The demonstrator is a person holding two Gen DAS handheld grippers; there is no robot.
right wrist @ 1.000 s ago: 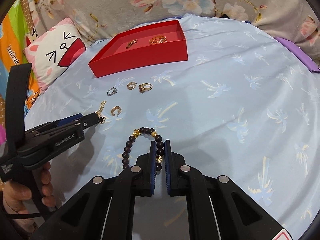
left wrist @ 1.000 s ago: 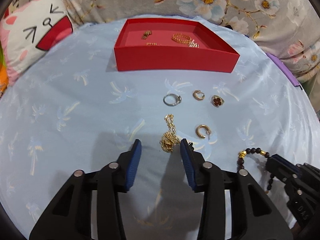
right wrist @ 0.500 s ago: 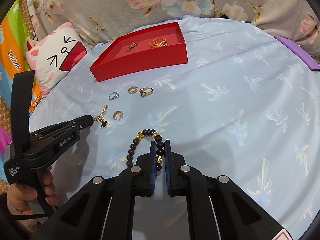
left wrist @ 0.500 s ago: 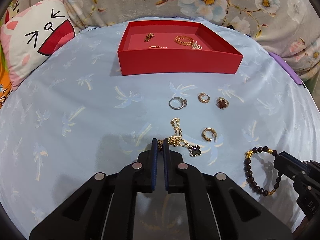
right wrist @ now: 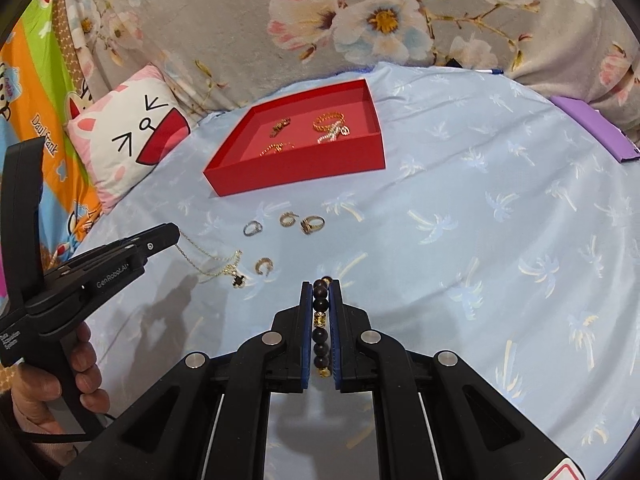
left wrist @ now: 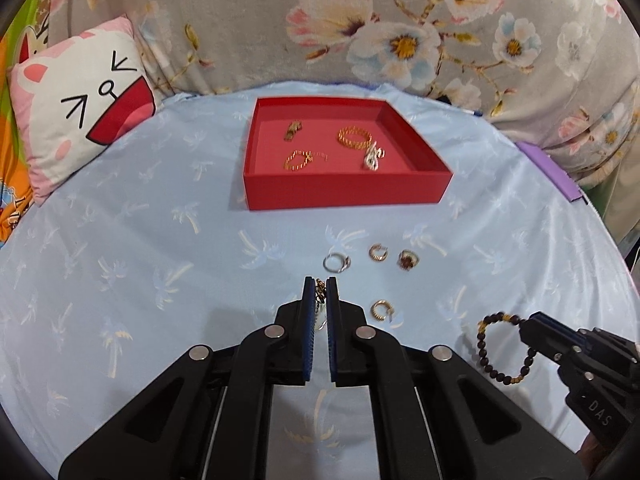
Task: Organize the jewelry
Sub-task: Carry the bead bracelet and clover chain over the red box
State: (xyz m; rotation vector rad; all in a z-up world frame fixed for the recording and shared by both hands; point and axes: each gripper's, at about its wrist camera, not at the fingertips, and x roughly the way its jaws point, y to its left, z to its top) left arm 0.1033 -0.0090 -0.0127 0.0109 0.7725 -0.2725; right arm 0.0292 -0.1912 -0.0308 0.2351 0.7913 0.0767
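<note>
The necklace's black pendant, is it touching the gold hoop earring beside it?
Apart. In the right wrist view, the pendant hangs from the chain held by the left gripper, and blue cloth shows between it and the hoop.

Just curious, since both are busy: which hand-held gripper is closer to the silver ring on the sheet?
Left. The left hand-held gripper sits just short of the silver ring, while the right hand-held gripper is off to the right, holding the bead bracelet.

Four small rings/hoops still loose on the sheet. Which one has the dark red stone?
The ring with the dark red stone is the rightmost of the row of three below the red tray. The silver ring and both gold hoops are plain metal.
</note>
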